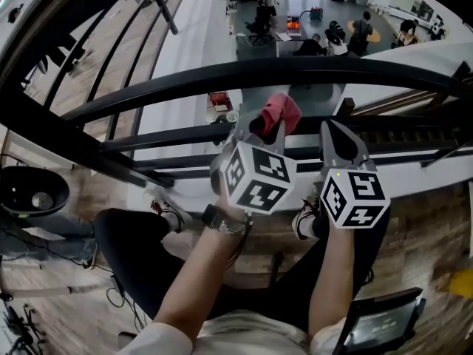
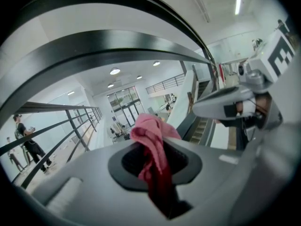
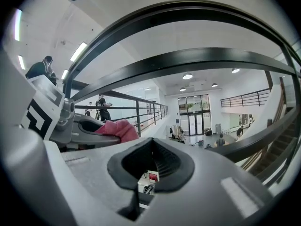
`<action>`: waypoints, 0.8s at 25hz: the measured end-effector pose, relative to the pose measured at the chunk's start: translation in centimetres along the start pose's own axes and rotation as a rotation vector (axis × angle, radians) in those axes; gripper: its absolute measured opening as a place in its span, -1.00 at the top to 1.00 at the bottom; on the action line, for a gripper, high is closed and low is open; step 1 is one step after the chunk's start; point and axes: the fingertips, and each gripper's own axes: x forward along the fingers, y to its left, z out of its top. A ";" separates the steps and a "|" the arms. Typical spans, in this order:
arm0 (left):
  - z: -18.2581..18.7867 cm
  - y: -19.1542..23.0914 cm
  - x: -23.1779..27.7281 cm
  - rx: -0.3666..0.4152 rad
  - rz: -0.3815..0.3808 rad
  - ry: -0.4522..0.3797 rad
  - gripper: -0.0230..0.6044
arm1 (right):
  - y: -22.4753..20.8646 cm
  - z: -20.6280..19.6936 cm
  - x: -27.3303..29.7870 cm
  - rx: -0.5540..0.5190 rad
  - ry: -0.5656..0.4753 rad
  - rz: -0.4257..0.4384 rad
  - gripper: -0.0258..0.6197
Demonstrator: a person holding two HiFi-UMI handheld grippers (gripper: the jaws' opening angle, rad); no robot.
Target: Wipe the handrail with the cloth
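Partly hidden, cloth (image 2: 151, 134) fills left gripper (image 2: 157, 166) jaws.

A wooden plank floor (image 1: 432, 231) lies on the near side of the handrail (image 1: 295, 72). Two shoes, one (image 1: 165, 211) and the other (image 1: 304, 221), stand on it close under the handrail. Left of them along the handrail sits a round black object (image 1: 29, 191). Farther back from the handrail, loose dark cables (image 1: 111, 296) trail over the planks. A dark flat screen-like device (image 1: 380, 322) is at the right, and something yellow (image 1: 463, 282) is at the edge. Beyond the handrail, far below, is a grey lower floor (image 1: 295, 9) with people on it.
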 end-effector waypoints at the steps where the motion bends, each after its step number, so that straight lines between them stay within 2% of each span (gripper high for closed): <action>1: -0.2 0.2 -0.1 -0.005 0.001 0.003 0.70 | 0.1 0.0 0.1 -0.001 0.003 0.003 0.92; 9: -1.7 3.0 -1.9 -0.045 0.020 0.036 0.70 | 1.4 0.5 0.9 0.013 0.014 0.041 0.92; 16: -3.8 6.1 -3.7 -0.047 0.041 0.066 0.70 | 2.9 0.5 1.3 0.001 0.020 0.068 0.92; 20: -4.7 7.9 -4.8 0.006 0.051 0.088 0.70 | 3.9 0.8 1.6 -0.021 0.031 0.078 0.92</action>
